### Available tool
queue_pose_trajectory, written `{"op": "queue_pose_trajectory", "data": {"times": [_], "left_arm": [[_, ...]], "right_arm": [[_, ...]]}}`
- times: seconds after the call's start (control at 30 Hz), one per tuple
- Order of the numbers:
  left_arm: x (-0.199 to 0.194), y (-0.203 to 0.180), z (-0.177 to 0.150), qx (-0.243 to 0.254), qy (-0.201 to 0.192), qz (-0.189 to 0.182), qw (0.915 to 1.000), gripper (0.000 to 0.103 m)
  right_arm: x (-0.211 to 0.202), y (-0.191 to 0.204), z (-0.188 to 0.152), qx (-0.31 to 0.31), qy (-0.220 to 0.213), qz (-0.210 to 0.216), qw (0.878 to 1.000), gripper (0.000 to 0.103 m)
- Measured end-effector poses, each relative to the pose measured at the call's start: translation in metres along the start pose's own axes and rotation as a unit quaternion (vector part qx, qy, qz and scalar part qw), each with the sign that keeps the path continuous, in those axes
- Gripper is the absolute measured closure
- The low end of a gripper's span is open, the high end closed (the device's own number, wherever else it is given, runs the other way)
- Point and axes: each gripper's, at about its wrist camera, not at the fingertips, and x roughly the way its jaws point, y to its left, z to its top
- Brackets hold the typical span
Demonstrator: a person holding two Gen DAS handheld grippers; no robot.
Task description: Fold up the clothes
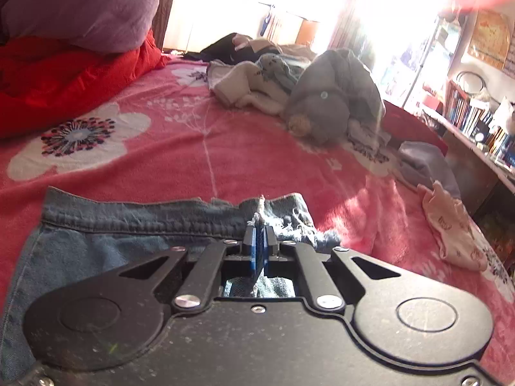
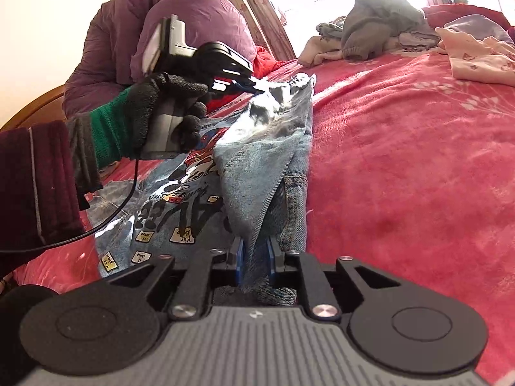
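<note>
A home bedroom is indicated. A bed [image 1: 199, 148] is covered by a pink floral blanket, with a purple quilt [image 1: 80, 3] and loose clothes [image 1: 334, 96] piled on it. A bookshelf [image 1: 473, 119] is mounted beside a sunlit, curtained window [image 1: 257, 9].

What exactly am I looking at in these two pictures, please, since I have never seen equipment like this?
There is no robot arm here: a person holds a two-finger gripper in each hand, with a wide-angle camera on each looking along its fingers. One picture comes from the left gripper, the other from the right gripper. In the right view you can also see the gloved left hand holding its tool. Both grippers are shut on a denim garment with a cartoon print, lying on a pink flowered blanket on a bed. The left one pinches its frayed edge. Further back lies a pile of unfolded clothes, and a pale pink garment to the right.
</note>
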Motion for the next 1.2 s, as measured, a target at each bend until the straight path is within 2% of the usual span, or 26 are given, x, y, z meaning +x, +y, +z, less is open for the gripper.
{"op": "queue_pose_trajectory", "data": {"times": [0.07,0.2,0.3,0.37,0.4,0.47,0.6,0.67,0.77,0.87,0.93,1.0,1.07,1.2], "left_arm": [[0.000,0.006,0.002,-0.011,-0.004,0.004,0.9999,0.101],[0.018,0.012,-0.006,-0.007,0.036,0.028,0.9989,0.100],[0.005,0.013,-0.008,0.000,0.016,0.052,0.9985,0.094],[-0.012,0.005,-0.011,0.031,0.004,0.056,0.9979,0.092],[-0.022,-0.001,-0.014,0.048,0.002,0.048,0.9977,0.092],[-0.043,-0.015,-0.026,0.075,0.013,0.010,0.9971,0.092],[-0.084,-0.043,-0.062,0.135,0.046,-0.067,0.9876,0.092],[-0.102,-0.053,-0.085,0.153,0.059,-0.091,0.9822,0.091],[-0.111,-0.066,-0.116,0.173,0.083,-0.111,0.9750,0.091],[-0.094,-0.087,-0.142,0.222,0.107,-0.092,0.9648,0.091],[-0.091,-0.090,-0.147,0.222,0.096,-0.078,0.9673,0.092],[-0.102,-0.088,-0.140,0.187,0.082,-0.082,0.9754,0.092],[-0.117,-0.087,-0.142,0.176,0.069,-0.091,0.9778,0.091],[-0.120,-0.087,-0.162,0.133,0.093,-0.095,0.9822,0.089]], "right_arm": [[0.000,-0.001,0.000,0.002,0.000,0.001,1.000,0.086],[0.000,-0.002,0.000,0.005,0.001,0.003,1.000,0.086],[-0.004,-0.001,0.001,0.002,-0.003,0.000,1.000,0.084],[-0.009,0.000,0.002,0.003,-0.010,-0.004,1.000,0.077],[-0.013,0.001,0.002,0.003,-0.013,-0.007,1.000,0.072],[-0.022,0.004,0.002,-0.003,-0.020,-0.018,1.000,0.068],[-0.039,0.014,0.002,-0.047,-0.050,-0.026,0.997,0.069],[-0.037,0.017,0.002,-0.065,-0.046,-0.027,0.996,0.073],[-0.026,0.011,0.000,-0.054,-0.020,-0.033,0.998,0.077],[-0.011,0.002,-0.005,-0.037,0.011,-0.037,0.999,0.078],[-0.011,0.000,-0.006,-0.025,0.014,-0.033,0.999,0.078],[-0.014,-0.002,-0.006,-0.015,0.012,-0.030,0.999,0.079],[-0.022,-0.003,-0.009,-0.005,0.006,-0.024,1.000,0.079],[-0.028,-0.003,-0.015,-0.004,0.011,-0.029,0.999,0.079]]}}
